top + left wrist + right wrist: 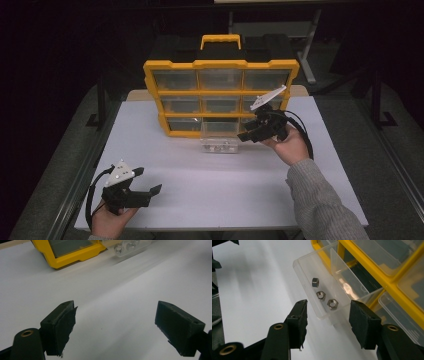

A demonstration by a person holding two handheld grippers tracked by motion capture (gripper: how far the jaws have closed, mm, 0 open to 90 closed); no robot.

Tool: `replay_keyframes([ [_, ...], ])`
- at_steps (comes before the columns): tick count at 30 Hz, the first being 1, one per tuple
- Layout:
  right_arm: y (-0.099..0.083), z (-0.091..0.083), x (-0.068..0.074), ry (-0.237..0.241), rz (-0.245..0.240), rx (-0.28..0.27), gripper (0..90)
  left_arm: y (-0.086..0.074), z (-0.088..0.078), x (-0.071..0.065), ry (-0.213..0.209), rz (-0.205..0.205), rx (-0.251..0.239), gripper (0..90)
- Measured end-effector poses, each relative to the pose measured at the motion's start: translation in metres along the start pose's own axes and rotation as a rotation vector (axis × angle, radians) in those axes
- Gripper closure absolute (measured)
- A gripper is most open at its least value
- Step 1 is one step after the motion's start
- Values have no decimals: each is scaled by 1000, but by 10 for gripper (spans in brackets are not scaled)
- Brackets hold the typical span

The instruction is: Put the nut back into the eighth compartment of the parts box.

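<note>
**Drawer drawn from organiser; both grippers open and empty**

While the yellow organiser [220, 95] stands upright near the far edge of the desk [210, 190], one clear drawer [219, 144] from the middle of its bottom row is pulled out toward the person and rests on the desk surface, its back end at the organiser's frame. The organiser carries a yellow handle [220, 41] on top and three rows of three clear compartments.

In the right gripper view, the drawer [319, 290] holds three metal hex nuts [321, 295] in its front section, ahead of a clear divider. One nut stands on edge; two lie flat, close together.

The right gripper [248, 134] sits just right of the drawer, near the organiser's lower right corner, held by the right hand [287, 145] in a grey knit sleeve [320, 200]. Its jaws stand apart with nothing between them, pointing toward the drawer's front end. Contact with the drawer cannot be confirmed.

The left gripper [147, 182] is held by the left hand [107, 220] over the near left corner of the desk, well apart from the organiser. Its jaws are spread wide and empty; the left gripper view shows bare white desk between them.
</note>
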State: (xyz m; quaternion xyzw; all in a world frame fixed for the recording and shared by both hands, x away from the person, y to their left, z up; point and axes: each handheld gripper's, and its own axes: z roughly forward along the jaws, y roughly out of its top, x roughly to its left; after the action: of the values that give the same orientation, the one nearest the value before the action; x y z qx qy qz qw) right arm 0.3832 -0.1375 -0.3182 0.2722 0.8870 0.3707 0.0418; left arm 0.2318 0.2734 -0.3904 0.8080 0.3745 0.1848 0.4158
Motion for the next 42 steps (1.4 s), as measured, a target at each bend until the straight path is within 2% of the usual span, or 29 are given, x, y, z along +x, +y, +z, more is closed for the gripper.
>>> replay_keyframes([
  [7,-16,-6,1,-12,22,1,426,0,1,0,-3,0,1,159],
  [19,-45,-19,3,-46,25,-21,382,1,1,-1,-4,2,3,159],
  [25,-63,-24,1,-56,59,-21,359,1,1,0,-3,14,12,160],
  [29,-71,-26,1,-59,77,-26,338,0,2,-2,-7,-2,0,159],
  [42,-91,-30,4,-81,102,-39,284,0,3,-2,-14,-1,-1,159],
])
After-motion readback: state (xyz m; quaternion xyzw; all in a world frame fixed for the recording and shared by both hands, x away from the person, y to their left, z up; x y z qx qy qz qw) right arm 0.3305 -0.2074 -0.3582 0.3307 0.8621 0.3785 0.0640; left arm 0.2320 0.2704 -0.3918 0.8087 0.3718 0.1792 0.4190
